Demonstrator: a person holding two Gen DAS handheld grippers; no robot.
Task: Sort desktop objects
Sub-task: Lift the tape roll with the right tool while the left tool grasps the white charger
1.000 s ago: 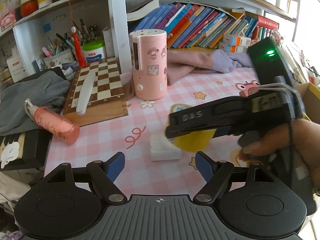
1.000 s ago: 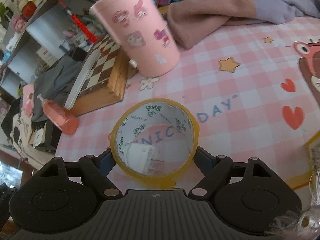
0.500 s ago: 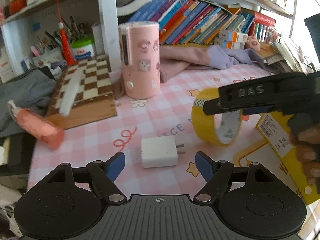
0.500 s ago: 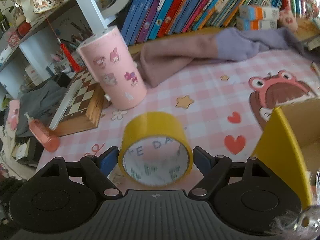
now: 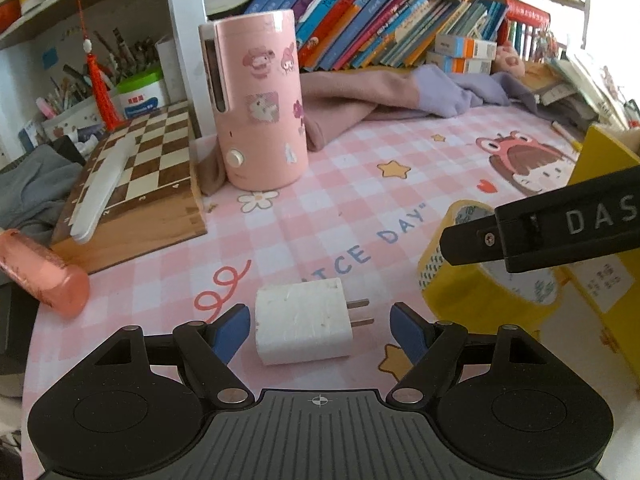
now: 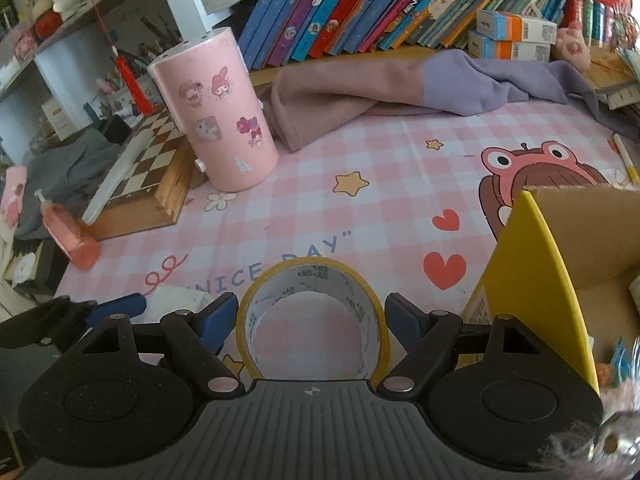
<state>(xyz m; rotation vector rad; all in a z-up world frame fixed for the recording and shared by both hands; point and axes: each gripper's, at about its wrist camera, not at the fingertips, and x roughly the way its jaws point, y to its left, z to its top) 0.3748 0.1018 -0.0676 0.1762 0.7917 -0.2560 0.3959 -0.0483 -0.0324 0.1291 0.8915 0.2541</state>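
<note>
Left tongs (image 5: 318,322) open around white charger (image 5: 302,322), lower centre. Right tongs (image 6: 310,314) spread beside yellow tape roll (image 6: 312,316), gaps both sides, table (image 6: 380,208) underneath. Yellow box (image 6: 532,280) right; pink canister (image 6: 216,120) upper left.

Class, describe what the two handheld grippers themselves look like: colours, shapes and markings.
Left gripper and right gripper match: black ribbed bodies, round side discs, angular linkage arms, silver pivot screws, blue pads. The right one's side bears white "DAS" lettering.
</note>
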